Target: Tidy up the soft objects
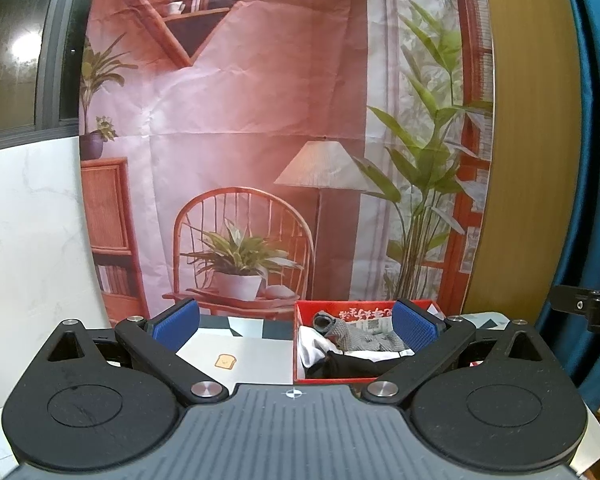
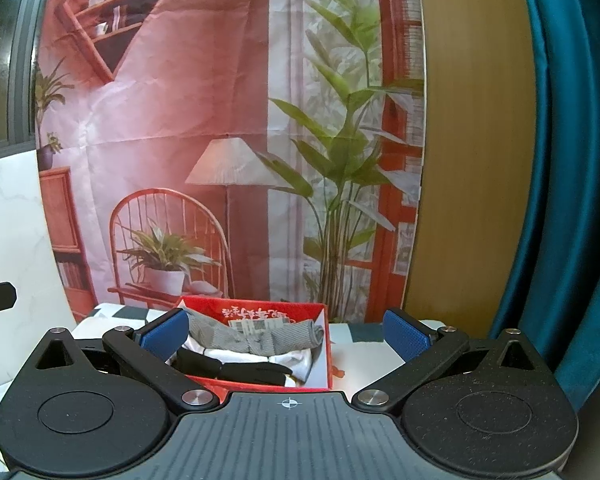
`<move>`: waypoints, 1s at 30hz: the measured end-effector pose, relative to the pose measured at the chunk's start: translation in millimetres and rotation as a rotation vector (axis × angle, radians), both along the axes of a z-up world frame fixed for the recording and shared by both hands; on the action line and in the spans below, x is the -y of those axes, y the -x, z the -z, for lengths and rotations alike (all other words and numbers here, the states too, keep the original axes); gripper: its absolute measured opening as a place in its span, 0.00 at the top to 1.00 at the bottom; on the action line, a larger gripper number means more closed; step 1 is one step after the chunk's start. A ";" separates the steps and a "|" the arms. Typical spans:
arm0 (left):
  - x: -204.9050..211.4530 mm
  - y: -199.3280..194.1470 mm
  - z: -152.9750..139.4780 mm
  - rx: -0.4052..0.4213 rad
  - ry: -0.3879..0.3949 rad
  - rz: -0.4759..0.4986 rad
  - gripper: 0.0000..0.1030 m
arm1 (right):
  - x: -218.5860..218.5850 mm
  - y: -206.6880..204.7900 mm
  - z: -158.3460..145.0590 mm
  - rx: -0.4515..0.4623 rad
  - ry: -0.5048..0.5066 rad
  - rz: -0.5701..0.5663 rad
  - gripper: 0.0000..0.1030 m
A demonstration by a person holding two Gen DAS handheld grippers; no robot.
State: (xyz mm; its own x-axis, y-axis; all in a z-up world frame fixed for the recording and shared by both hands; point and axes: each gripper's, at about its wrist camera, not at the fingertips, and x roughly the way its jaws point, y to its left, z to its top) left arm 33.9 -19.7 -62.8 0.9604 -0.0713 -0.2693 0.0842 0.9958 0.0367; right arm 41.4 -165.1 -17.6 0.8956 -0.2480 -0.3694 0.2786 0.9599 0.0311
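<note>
- We see a red box sitting on the table, and we use this box to say where all the other things are
- Inside the red box lies a gray sock, stretched across the far half, from one side wall to the other
- Under the gray sock, also inside the box, there is a white cloth
- At the near side of the box lies a black sock, on top of the white cloth
- The far inside wall of the box has white writing on it, but we cannot read it
- Left of the box, on the table, we see a small toast sticker
- Our left gripper hangs in front of the box, a bit to its left; its blue pads are spread wide and hold nothing
- Our right gripper hangs in front of the box, a bit to its right; its blue pads are spread wide too, and nothing is between them
- Neither gripper touches the box or the soft things in it
- Behind the box hangs a big picture cloth with a chair, a lamp and green plants on it
- Far to the right of the box we see a blue curtain
</note>
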 end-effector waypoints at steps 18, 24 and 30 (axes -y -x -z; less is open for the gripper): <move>1.6 -1.4 -1.1 -0.003 0.005 -0.016 0.00 | 0.9 0.1 0.3 0.000 0.004 0.004 0.00; 2.6 -0.1 0.1 -0.006 0.001 -0.019 0.00 | 0.8 0.4 -0.1 0.001 0.010 0.004 0.00; 1.9 1.4 1.8 -0.002 -0.001 -0.002 0.00 | 1.1 0.5 0.0 0.001 0.009 0.005 0.00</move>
State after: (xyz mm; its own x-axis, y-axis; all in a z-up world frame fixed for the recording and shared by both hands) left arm 32.4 -21.6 -64.5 0.9601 -0.0692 -0.2709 0.0824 0.9959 0.0375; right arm 40.8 -166.2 -17.6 0.8945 -0.2558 -0.3666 0.2834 0.9588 0.0225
